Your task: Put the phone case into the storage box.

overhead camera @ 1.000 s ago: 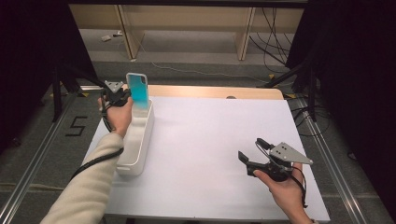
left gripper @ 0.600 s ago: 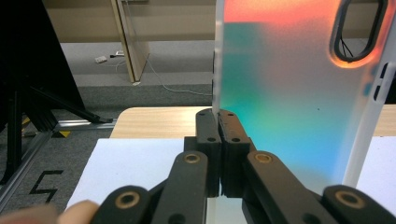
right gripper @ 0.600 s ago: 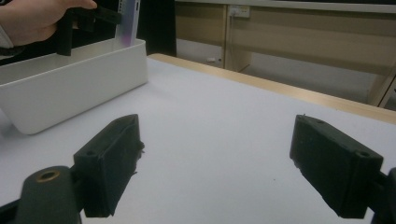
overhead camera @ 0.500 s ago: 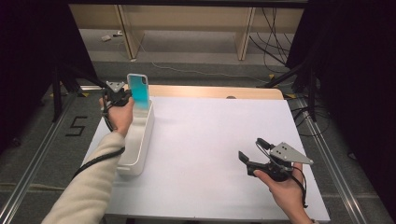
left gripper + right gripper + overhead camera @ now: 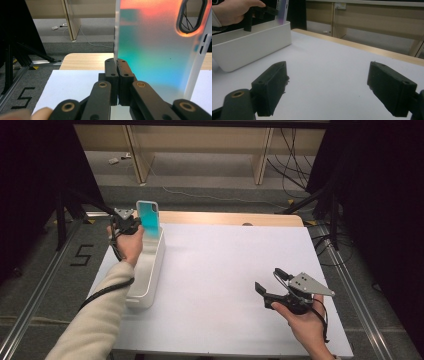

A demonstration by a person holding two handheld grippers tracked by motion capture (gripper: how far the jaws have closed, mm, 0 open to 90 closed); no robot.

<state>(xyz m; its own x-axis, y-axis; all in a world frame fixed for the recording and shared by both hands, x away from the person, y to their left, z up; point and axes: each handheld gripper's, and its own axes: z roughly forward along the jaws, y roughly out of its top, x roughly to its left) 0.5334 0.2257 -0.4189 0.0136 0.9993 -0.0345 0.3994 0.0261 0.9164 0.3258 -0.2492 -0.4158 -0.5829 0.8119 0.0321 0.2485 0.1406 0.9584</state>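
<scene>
Nothing shifted since second ago. Left gripper (image 5: 134, 224) stayed clamped on phone case (image 5: 149, 218) above white bin (image 5: 145, 276); right gripper (image 5: 272, 281) idle, jaws apart. Placement pending.

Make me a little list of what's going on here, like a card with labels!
left tongs: shut on the edge of the phone case
case: upright, teal, over the far end of the bin
bin: white, long, at the left of the table
right tongs: open, holding nothing, low over the white table
</scene>
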